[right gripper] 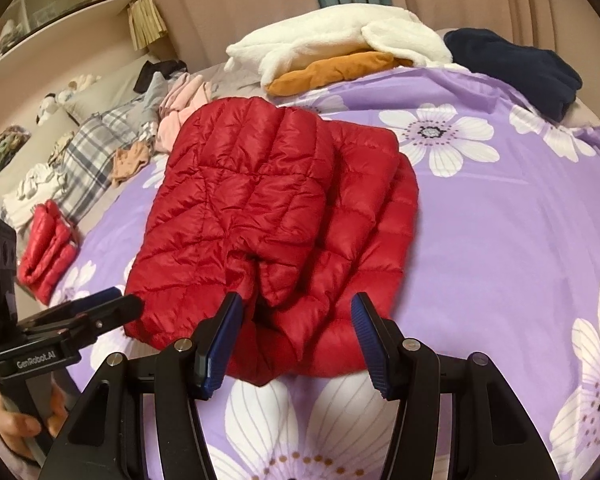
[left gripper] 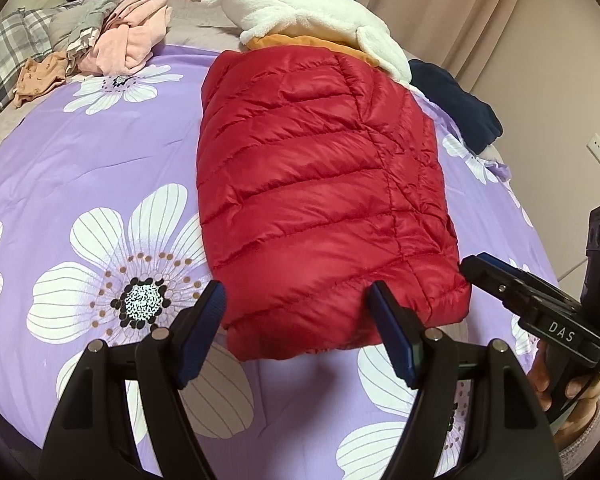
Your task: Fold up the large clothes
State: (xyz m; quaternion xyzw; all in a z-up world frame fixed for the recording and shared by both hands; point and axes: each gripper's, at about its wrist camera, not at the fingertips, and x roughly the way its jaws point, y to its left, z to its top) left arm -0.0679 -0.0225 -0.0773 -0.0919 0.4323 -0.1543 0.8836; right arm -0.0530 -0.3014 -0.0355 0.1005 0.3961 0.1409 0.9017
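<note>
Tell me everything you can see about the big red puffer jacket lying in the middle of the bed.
The red puffer jacket is shiny, quilted in stitched panels and looks like padded nylon. It is folded into a rough rectangle, with one layer lapped over another, lying flat on the purple floral bedspread. In the left wrist view its far end meets the orange garment. Both grippers stand open at its near edge, neither gripping it.

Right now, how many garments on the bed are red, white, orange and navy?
Red: 2, the big red puffer jacket in the middle and a small folded red jacket at the bed's edge
White: 1, the white fleece
Orange: 1, the orange garment under the fleece
Navy: 1, the navy garment
Total: 5
</note>
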